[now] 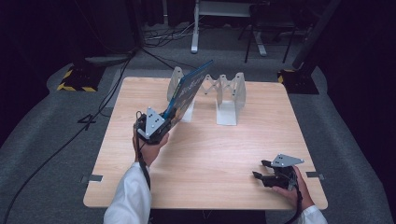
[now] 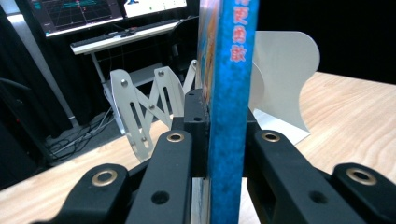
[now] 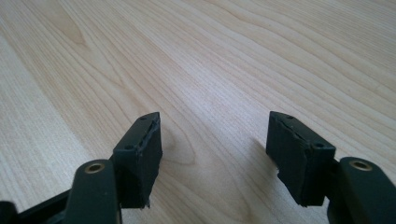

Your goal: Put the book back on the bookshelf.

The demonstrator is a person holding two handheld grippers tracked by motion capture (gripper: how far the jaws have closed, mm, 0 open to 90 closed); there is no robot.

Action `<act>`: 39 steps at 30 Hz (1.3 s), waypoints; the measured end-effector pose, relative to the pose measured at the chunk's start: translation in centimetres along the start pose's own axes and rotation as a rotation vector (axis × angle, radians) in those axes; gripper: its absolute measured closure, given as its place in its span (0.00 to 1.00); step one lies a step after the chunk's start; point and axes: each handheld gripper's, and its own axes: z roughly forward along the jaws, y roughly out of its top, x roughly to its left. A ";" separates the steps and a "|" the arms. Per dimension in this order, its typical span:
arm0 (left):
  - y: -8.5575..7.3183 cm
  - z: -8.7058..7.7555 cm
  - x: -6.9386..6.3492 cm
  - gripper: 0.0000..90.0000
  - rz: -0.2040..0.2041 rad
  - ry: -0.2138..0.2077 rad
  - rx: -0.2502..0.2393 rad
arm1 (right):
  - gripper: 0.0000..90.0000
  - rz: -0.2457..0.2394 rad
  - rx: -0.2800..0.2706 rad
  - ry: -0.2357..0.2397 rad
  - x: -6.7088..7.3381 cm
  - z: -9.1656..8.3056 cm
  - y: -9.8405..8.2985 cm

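1. Just in front of the white expanding book rack (image 1: 219, 95), we see the blue book (image 1: 189, 91) raised off the tabletop (image 1: 210, 154) and tilted, its upper end leaning toward the rack.
2. We find the left gripper (image 1: 163, 119) clamped on the book's lower end; in the left gripper view the blue spine (image 2: 229, 116) stands upright between the two black jaws, pressed from both sides.
3. We see the left hand (image 1: 149, 147) below the gripper, on the near side of the rack, forearm in a white sleeve (image 1: 128, 198) reaching up from the near edge.
4. Well away from the rack, near the near right corner, the right gripper (image 1: 260, 169) sits low over the wood in the right hand (image 1: 292, 186).
5. Its jaws stand apart with nothing between them, bare wood (image 3: 210, 93) showing in the gap.
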 end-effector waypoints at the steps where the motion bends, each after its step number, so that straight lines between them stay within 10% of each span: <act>1: -0.3 -0.3 0.0 0.91 0.004 -0.003 0.001 | 0.41 0.001 -0.001 0.002 0.0 0.0 0.0; 12: -3.0 -2.2 0.7 0.91 -0.096 0.035 0.035 | 0.40 0.007 0.002 0.005 -0.1 0.1 0.0; 18: -4.4 -1.3 1.9 0.92 -0.248 0.065 0.065 | 0.40 0.009 0.003 0.009 -0.1 0.1 0.1; 28: -3.3 2.1 1.3 0.92 -0.202 0.075 0.102 | 0.40 0.008 0.001 0.012 -0.1 0.1 0.1; 39: -2.6 5.1 1.6 0.92 -0.243 0.095 0.117 | 0.39 0.007 0.003 0.012 -0.1 0.1 0.1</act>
